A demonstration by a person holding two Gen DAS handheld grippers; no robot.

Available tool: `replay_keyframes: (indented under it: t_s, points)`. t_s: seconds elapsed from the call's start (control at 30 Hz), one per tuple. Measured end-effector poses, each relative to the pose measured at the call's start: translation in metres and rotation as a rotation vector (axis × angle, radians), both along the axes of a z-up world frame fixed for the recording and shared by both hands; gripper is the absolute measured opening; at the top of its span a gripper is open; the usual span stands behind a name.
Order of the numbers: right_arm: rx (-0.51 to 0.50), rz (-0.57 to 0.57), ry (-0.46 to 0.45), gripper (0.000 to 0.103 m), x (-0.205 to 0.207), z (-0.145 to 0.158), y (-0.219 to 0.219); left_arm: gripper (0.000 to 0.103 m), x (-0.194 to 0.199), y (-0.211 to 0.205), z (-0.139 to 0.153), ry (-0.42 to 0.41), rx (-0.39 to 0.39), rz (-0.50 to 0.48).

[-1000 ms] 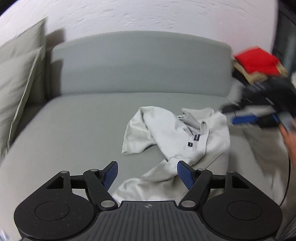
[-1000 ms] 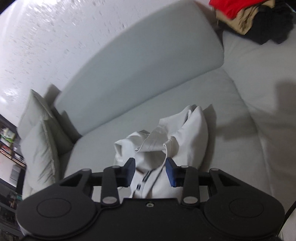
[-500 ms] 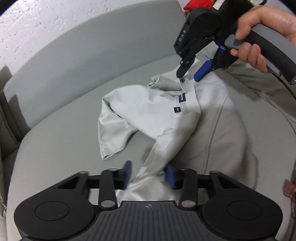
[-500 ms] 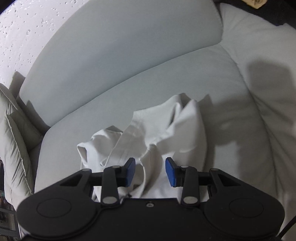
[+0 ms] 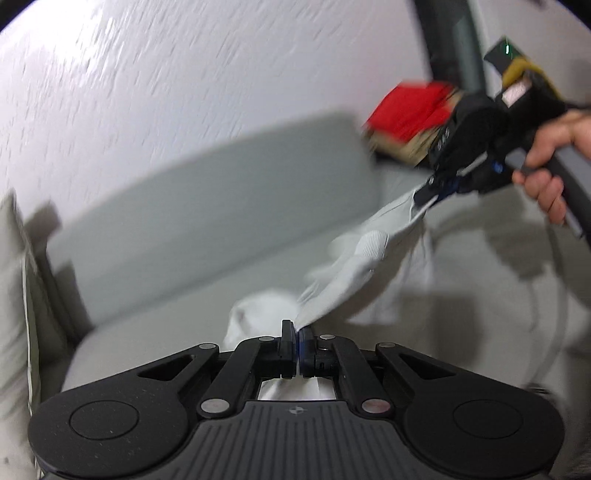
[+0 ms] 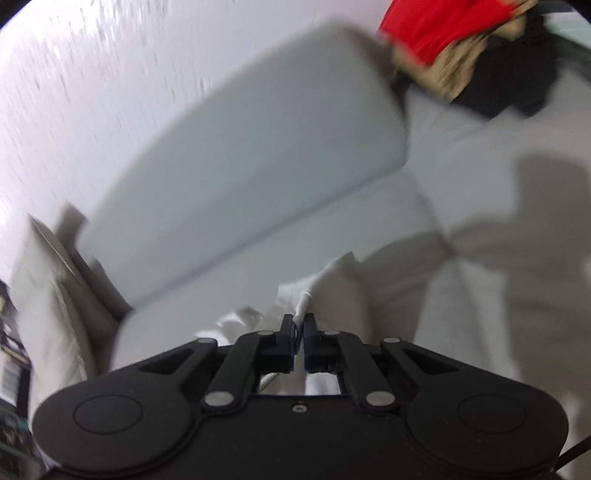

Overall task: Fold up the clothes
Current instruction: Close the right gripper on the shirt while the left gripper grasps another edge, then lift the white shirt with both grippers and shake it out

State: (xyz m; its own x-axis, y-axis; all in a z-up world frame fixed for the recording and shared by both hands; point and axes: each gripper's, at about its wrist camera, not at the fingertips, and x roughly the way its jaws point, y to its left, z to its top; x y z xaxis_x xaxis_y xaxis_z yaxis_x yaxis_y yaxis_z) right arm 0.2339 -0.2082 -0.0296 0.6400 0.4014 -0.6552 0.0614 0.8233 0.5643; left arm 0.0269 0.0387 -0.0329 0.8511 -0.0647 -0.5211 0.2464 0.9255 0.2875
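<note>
A pale grey-white shirt (image 5: 354,273) is stretched in the air above the sofa seat (image 5: 192,314), between my two grippers. My left gripper (image 5: 296,332) is shut on one edge of the shirt, with cloth showing behind its jaws. In the left wrist view my right gripper (image 5: 430,194), held by a hand (image 5: 546,181), is shut on the shirt's far end near the ribbed collar. In the right wrist view my right gripper (image 6: 300,325) pinches a fold of the shirt (image 6: 332,284), and the rest hangs below. Both views are motion-blurred.
The grey sofa backrest (image 5: 207,206) runs behind, under a textured white wall. A pale cushion (image 5: 14,280) stands at the left end. A stack of folded clothes (image 6: 458,33), red on top with tan and black below, sits at the far right of the sofa.
Both grippers have closed on the shirt and risen, lifting it off the seat and pulling it taut between them. Before, it lay crumpled with both sets of jaws open.
</note>
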Motion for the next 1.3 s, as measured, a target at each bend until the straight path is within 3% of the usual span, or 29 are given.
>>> replay_keyframes:
  t_s: [0.1, 0.23, 0.37, 0.43, 0.5, 0.57, 0.63, 0.73, 0.8, 0.87, 1.0, 1.13, 1.2, 1.23, 1.27, 1.3]
  points:
    - [0.048, -0.066, -0.036, 0.004, -0.06, 0.019, -0.044, 0.002, -0.043, -0.032, 0.007, 0.007, -0.031, -0.102]
    - [0.052, -0.138, 0.014, 0.004, -0.14, 0.005, -0.089, 0.002, -0.095, -0.061, -0.028, 0.177, -0.048, -0.197]
    - [0.051, -0.151, 0.164, 0.007, -0.18, -0.042, -0.106, 0.007, -0.123, -0.067, -0.074, 0.379, -0.072, -0.162]
    - [0.055, -0.153, 0.222, 0.009, -0.194, -0.061, -0.11, 0.011, -0.125, -0.056, -0.076, 0.415, -0.125, -0.1]
    - [0.076, -0.142, 0.213, 0.018, -0.203, -0.061, -0.109, 0.019, -0.13, -0.041, -0.075, 0.432, -0.177, -0.036]
    - [0.075, -0.129, 0.188, 0.035, -0.208, -0.055, -0.106, 0.042, -0.13, -0.028, -0.067, 0.429, -0.229, 0.033]
    - [0.077, -0.111, 0.162, 0.037, -0.211, -0.049, -0.102, 0.043, -0.121, -0.014, -0.062, 0.45, -0.296, 0.084]
    - [0.11, -0.091, 0.129, 0.044, -0.218, -0.046, -0.1, 0.044, -0.106, 0.003, -0.069, 0.534, -0.468, 0.143]
    - [0.138, -0.085, 0.123, 0.045, -0.222, -0.05, -0.101, 0.044, -0.096, 0.001, -0.081, 0.593, -0.548, 0.179]
    - [0.146, -0.082, 0.129, 0.045, -0.227, -0.052, -0.098, 0.04, -0.086, -0.011, -0.094, 0.645, -0.567, 0.2]
    - [0.161, -0.082, 0.128, 0.046, -0.23, -0.052, -0.1, 0.04, -0.076, -0.024, -0.106, 0.649, -0.575, 0.21]
    - [0.168, -0.091, 0.129, 0.049, -0.233, -0.054, -0.103, 0.039, -0.063, -0.015, -0.112, 0.619, -0.61, 0.287]
    - [0.17, -0.097, 0.131, 0.049, -0.233, -0.056, -0.104, 0.032, -0.059, -0.011, -0.115, 0.619, -0.625, 0.317]
    - [0.171, -0.1, 0.132, 0.05, -0.233, -0.057, -0.105, 0.019, -0.057, -0.009, -0.118, 0.621, -0.628, 0.332]
    - [0.172, -0.103, 0.133, 0.05, -0.233, -0.058, -0.105, 0.0, -0.054, -0.007, -0.121, 0.621, -0.63, 0.347]
    - [0.172, -0.105, 0.134, 0.05, -0.233, -0.059, -0.105, 0.001, -0.053, -0.006, -0.122, 0.61, -0.622, 0.364]
